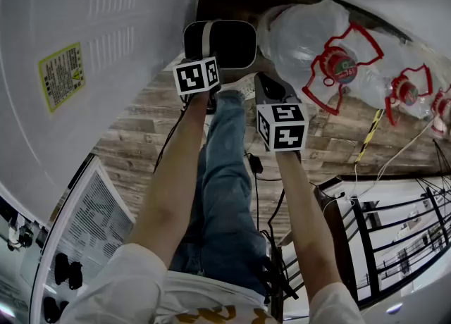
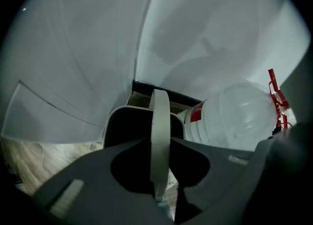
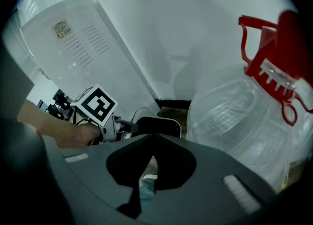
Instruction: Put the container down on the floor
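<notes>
The container [image 1: 224,44] is a small bin with a white rim, a black inside and a white strap handle [image 2: 160,121]. It hangs in the corner between a white appliance and the water bottles. My left gripper [image 1: 206,55] is shut on that handle, which stands upright between the jaws in the left gripper view, the bin [image 2: 124,123] behind it. I cannot tell whether the bin touches the wooden floor [image 1: 137,136]. My right gripper [image 1: 266,82] hovers just right of the bin [image 3: 157,125], shut on nothing. The right gripper view also shows the left gripper [image 3: 128,127].
A tall white appliance [image 1: 91,48] fills the left side. Large clear water bottles [image 1: 317,37] with red caps and handles lie right of the bin, close to my right gripper. A black metal rack [image 1: 394,238] and cables [image 1: 257,196] are at the lower right. The person's legs [image 1: 225,196] are below.
</notes>
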`<control>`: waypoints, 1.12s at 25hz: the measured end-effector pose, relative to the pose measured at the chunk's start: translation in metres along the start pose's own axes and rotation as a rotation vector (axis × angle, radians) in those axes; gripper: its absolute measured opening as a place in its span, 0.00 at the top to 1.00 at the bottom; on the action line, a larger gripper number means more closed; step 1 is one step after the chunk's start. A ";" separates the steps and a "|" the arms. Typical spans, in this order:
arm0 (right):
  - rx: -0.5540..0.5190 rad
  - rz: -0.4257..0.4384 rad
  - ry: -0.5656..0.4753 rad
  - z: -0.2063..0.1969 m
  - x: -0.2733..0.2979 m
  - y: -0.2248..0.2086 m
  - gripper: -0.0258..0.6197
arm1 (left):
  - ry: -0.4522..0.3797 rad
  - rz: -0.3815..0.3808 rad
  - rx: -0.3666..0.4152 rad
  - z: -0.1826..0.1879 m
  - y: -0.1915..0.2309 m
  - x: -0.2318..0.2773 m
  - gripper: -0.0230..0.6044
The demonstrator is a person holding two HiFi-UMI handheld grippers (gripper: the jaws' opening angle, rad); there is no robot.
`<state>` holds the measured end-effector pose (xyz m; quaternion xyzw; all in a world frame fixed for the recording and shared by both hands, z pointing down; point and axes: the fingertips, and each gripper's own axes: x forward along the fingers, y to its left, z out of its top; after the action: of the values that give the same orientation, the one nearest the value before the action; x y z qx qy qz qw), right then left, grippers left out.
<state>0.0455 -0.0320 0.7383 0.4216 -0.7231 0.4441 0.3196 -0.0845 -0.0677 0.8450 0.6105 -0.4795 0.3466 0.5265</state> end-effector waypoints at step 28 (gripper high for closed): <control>-0.092 -0.021 -0.011 0.003 -0.004 -0.005 0.91 | 0.072 0.298 -0.073 -0.023 0.078 -0.021 0.67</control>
<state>0.0511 -0.0351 0.7355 0.4164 -0.7401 0.4045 0.3395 -0.1633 -0.0390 0.8543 0.5004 -0.5577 0.4249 0.5080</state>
